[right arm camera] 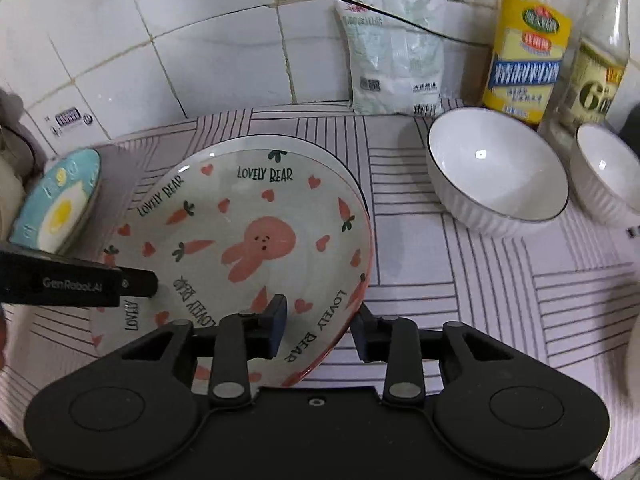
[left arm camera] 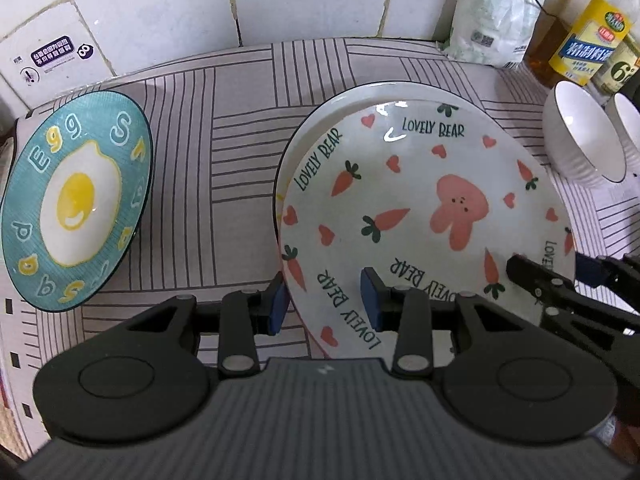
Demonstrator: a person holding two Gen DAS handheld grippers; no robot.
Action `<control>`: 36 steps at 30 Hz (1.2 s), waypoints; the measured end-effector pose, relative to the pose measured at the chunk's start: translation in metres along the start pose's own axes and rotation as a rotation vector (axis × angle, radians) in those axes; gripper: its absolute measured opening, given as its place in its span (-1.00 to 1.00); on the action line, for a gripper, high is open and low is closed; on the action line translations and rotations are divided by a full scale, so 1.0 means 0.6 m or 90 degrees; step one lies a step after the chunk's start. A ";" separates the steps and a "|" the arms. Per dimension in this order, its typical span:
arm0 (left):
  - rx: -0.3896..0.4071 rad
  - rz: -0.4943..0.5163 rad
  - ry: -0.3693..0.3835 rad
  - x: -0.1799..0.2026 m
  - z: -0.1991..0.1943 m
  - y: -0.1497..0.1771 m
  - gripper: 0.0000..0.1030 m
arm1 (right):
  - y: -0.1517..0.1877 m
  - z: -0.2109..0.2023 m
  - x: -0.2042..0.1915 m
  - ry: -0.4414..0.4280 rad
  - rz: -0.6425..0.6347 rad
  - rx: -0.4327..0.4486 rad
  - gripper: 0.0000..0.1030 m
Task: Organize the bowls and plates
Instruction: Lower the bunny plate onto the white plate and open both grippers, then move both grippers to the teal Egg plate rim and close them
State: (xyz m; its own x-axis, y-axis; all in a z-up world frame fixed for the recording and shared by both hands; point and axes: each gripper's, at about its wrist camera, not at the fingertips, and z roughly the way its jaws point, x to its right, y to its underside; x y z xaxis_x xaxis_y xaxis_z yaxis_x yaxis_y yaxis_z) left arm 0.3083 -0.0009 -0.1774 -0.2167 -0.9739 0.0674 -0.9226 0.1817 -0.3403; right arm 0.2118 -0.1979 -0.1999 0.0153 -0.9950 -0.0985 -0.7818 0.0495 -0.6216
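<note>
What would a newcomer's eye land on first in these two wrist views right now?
Probably the Lovely Bear plate, front and centre, lying on another plate with both grippers' jaws open astride its near rim: the left gripper on one side, the right gripper on the other. Next, the teal egg plate far left, then two white bowls by the bottles at back right.

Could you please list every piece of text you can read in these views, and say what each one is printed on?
"LOVELY BEAR", repeated around the bear plate.
"Egg" on the teal egg plate; its other letters are unclear.
"GenRobot.AI" on the left hand-held gripper.
A large "6" on the right-hand bottle.
Chinese print on the yellow-label bottle, white bag and wall sticker: too blurred to read.
</note>
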 end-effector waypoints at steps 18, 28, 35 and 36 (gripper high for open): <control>0.057 0.050 -0.033 0.008 -0.042 0.035 -0.40 | 0.020 -0.018 -0.037 0.076 -0.112 0.072 -0.16; 0.072 0.056 -0.046 -0.010 -0.114 0.075 -0.39 | 0.038 -0.109 -0.049 0.008 -0.094 0.110 -0.05; 0.077 0.058 -0.049 -0.018 -0.155 0.094 -0.37 | 0.058 -0.157 -0.071 -0.004 -0.099 0.110 0.00; 0.078 0.058 -0.047 -0.020 -0.161 0.097 -0.36 | 0.059 -0.164 -0.074 -0.011 -0.103 0.114 0.03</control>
State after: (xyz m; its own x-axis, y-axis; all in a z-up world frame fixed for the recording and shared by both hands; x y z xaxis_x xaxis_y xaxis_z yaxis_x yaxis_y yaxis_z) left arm 0.2265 0.0346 -0.1073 -0.2695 -0.9623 -0.0371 -0.8536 0.2566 -0.4534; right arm 0.1220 -0.1605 -0.1410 0.1431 -0.9897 0.0020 -0.6450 -0.0948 -0.7582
